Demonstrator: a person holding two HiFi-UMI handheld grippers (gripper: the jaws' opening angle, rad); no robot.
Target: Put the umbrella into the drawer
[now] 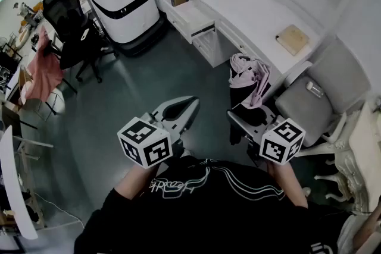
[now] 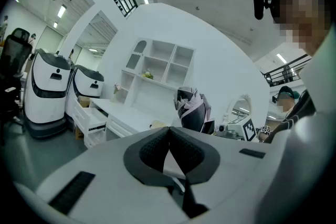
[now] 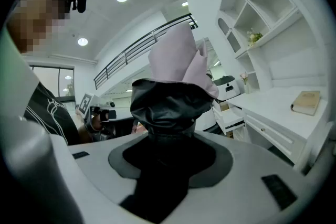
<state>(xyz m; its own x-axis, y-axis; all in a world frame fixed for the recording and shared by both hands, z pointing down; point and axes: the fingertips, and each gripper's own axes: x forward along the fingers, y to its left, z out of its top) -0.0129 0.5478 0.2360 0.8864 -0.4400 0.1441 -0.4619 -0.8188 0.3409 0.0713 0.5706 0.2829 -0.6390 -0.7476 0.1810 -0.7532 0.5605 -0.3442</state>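
A folded pink and black umbrella [image 1: 250, 81] stands upright in my right gripper [image 1: 253, 119], which is shut on its black lower part. In the right gripper view the umbrella [image 3: 173, 86] fills the space between the jaws of the right gripper [image 3: 168, 147]. To its left my left gripper [image 1: 189, 105] is shut with nothing in it; its pads meet at the tips in the left gripper view [image 2: 168, 131], where the umbrella [image 2: 192, 110] shows beyond. An open white drawer [image 1: 190, 18] juts from the white desk [image 1: 250, 9] farther ahead.
A grey chair [image 1: 309, 101] stands at the desk just right of the umbrella. A tan book [image 1: 292, 39] lies on the desk. Two white machines [image 1: 122, 0] stand left of the drawer, with a black office chair [image 1: 74, 33] beyond them.
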